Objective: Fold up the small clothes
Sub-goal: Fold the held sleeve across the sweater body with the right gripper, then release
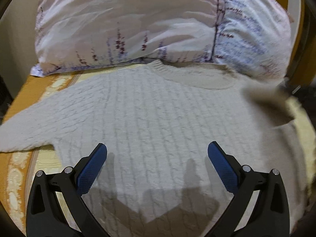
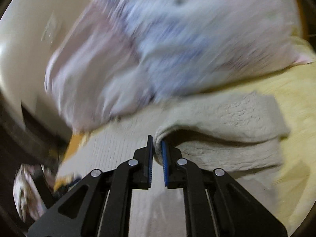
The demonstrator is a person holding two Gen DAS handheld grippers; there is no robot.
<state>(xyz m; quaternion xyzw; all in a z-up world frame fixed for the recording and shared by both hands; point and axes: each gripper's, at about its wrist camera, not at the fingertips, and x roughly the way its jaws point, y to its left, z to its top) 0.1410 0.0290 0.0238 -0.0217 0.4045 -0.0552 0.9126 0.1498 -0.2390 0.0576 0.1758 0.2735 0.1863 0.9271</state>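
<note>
The right gripper (image 2: 157, 144) has its two blue-padded fingers (image 2: 165, 154) pinched on a bunched fold of a cream cable-knit sweater (image 2: 227, 118), the cloth wedged between the pads near their tips. From that pinch the knit rises and runs off to the right as a doubled layer, one fold lying over another, with a dark shadowed gap between them. To the left of the fingers the flat ribbed body of the same sweater stretches away. Beneath and to the right lies a pale yellow bedspread (image 2: 292, 102). Beyond the sweater, far and upper in the right wrist view, a floral pillow (image 2: 158, 49) in pink, white and lavender fills the scene, heavily blurred.

The left gripper (image 1: 157, 152) hangs with its jaws wide apart, blue pads (image 1: 92, 169) splayed out to either side, holding nothing; its shadow falls on the knit just below it. Under and ahead of it the sweater (image 1: 150, 106) lies spread flat, neckline at the far edge touching the pillow (image 1: 138, 23). One sleeve reaches out to the left, over the yellow-and-orange patterned bedspread (image 1: 17, 177). At the right edge of the left wrist view a blurred grey-brown mass sits above the knit; what it is cannot be told. The pillow lies across the far end of the bed.
</note>
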